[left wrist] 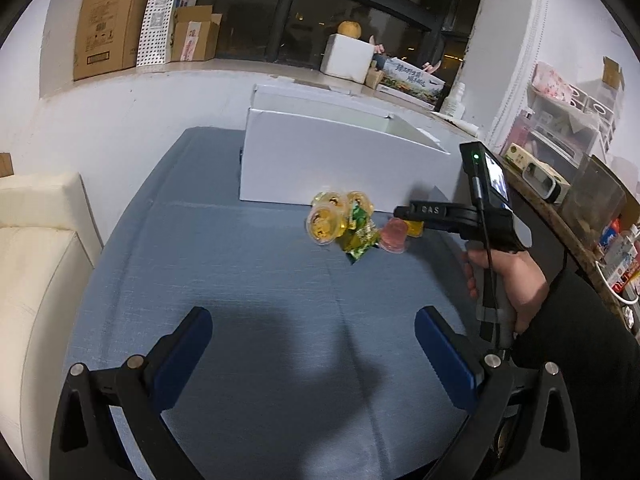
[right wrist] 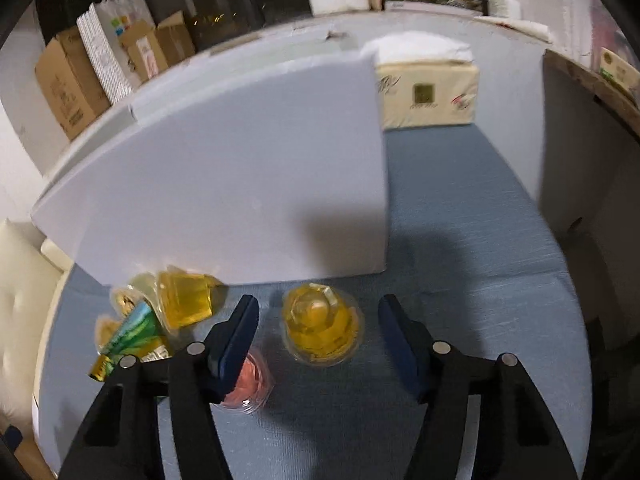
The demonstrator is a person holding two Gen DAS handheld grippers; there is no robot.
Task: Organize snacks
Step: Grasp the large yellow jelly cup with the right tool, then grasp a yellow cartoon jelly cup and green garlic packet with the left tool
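Both tools gape wide, empty: the right tool (right wrist: 318,318) straddles a yellow jelly cup (right wrist: 322,330) just in front of the white box (right wrist: 240,176) on the blue table (right wrist: 460,208); the left tool (left wrist: 314,330) hangs well back from the box, a pink jelly cup (right wrist: 250,384) beside the yellow one.

A blue fabric-covered table (left wrist: 224,264) stands against a white wall (left wrist: 132,120). A cream upholstered seat (left wrist: 36,264) is at the left. On the far ledge (left wrist: 224,66), cardboard boxes (left wrist: 108,24) stand before a dark window (left wrist: 320,12). Cluttered shelving (left wrist: 572,128) occupies the right. Lighting is artificial.
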